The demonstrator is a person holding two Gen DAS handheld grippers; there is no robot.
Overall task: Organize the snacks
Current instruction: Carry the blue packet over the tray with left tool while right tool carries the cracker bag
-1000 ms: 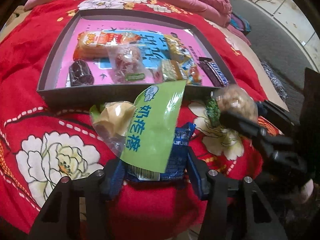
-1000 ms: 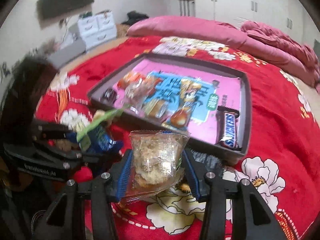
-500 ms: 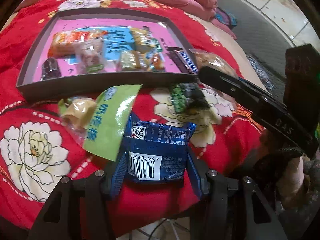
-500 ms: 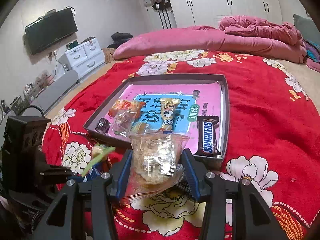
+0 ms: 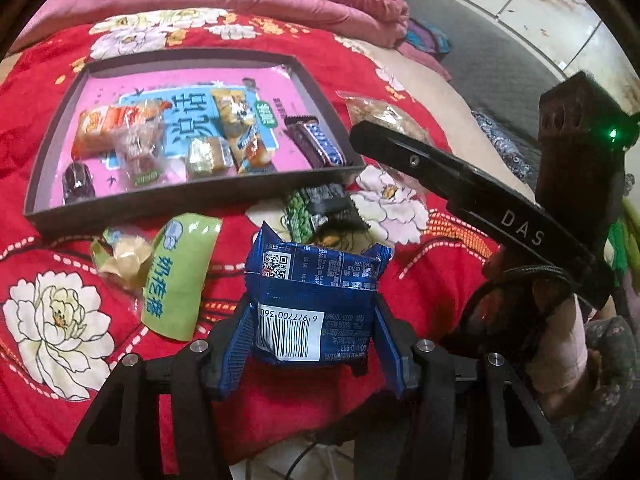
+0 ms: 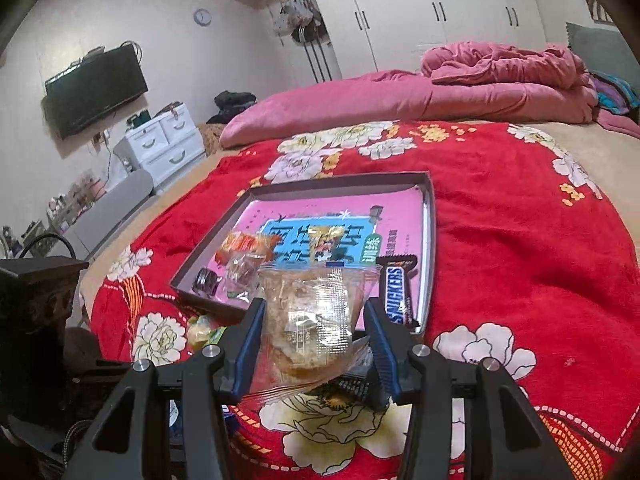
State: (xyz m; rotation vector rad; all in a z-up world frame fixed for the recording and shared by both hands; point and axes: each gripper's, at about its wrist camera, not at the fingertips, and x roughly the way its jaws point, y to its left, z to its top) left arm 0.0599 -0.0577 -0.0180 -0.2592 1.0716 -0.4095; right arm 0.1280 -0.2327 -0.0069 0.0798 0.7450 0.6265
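My left gripper (image 5: 312, 320) is shut on a blue snack packet (image 5: 316, 284) with a white barcode label, held above the red flowered blanket. My right gripper (image 6: 312, 328) is shut on a clear-wrapped pastry (image 6: 312, 316), lifted in front of the tray. The dark tray (image 5: 192, 204) with a pink bottom holds several snacks, among them a Snickers bar (image 6: 398, 294) at its right side. Loose on the blanket lie a green packet (image 5: 176, 276) and a dark green-ended packet (image 5: 316, 208). In the left wrist view the right gripper (image 5: 460, 184) reaches in from the right.
The bed carries a red blanket (image 6: 520, 240) with white flowers and a pink quilt (image 6: 440, 88) at the far end. A white drawer unit (image 6: 164, 144) and a wall television (image 6: 96, 88) stand to the left. A person's hand (image 5: 560, 328) holds the right gripper.
Both grippers have risen with their snacks and rolled. The green packet slid off the blue packet and now lies on the blanket to its left. The right view now tilts up toward the room.
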